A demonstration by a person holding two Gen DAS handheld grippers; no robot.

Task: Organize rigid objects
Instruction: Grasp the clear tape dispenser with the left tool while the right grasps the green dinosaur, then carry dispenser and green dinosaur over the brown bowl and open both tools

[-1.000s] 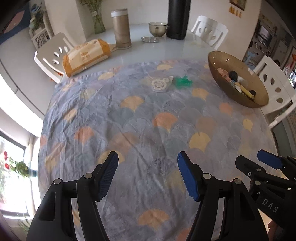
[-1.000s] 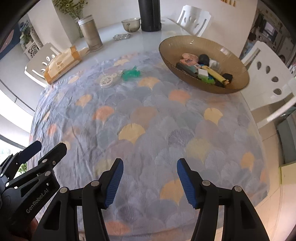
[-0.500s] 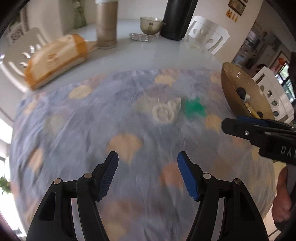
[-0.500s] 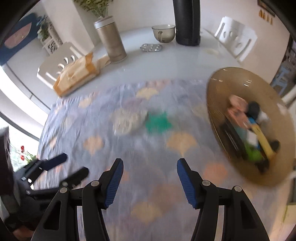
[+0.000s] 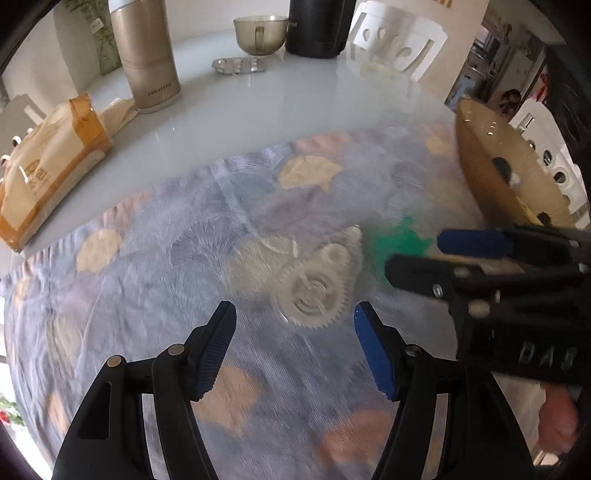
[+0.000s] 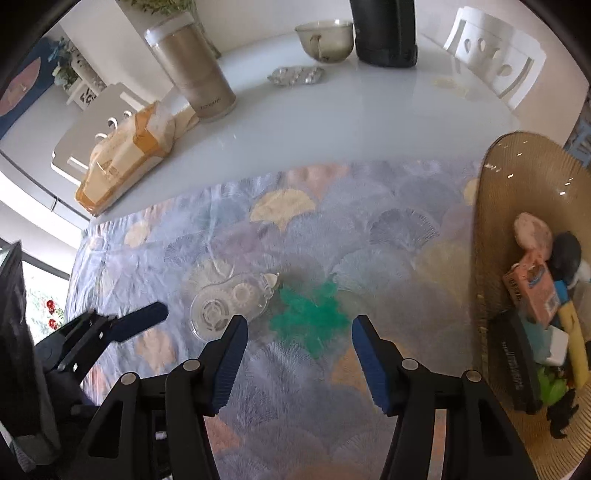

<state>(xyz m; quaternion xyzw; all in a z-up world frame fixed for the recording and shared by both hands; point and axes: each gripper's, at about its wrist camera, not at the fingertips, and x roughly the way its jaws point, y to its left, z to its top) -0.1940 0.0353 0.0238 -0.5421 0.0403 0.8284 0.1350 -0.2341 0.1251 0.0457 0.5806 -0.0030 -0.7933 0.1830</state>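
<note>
You hold both tongs over the patterned cloth (image 6: pixel 399 229) on the white counter (image 6: pixel 332 110), each pointed steeply down. Your left tongs (image 5: pixel 291 341) stand spread and empty, the clear tape dispenser (image 5: pixel 314 284) with its white gears lying on the cloth just ahead of their blue pads. Your right tongs (image 6: pixel 299 349) also stand spread and hold nothing, with the green toy (image 6: pixel 310 314) on the cloth just ahead of the gap between their pads; dispenser (image 6: pixel 229 302) and toy lie just beside each other, and whether they touch cannot be told through the blur. In the left view your right tongs (image 5: pixel 413 254) reach in from the right, their tips over the toy (image 5: pixel 400 240). The amber bowl (image 6: pixel 491 258) sits at the cloth's right edge, holding a pink box (image 6: pixel 532 291), a yellow piece (image 6: pixel 572 332), a dark box and other small things. Beyond the cloth stand a tan canister (image 6: pixel 195 74), an orange-and-white pack (image 6: pixel 122 155), a glass cup (image 6: pixel 325 37) and a black cylinder (image 6: pixel 384 29).
</note>
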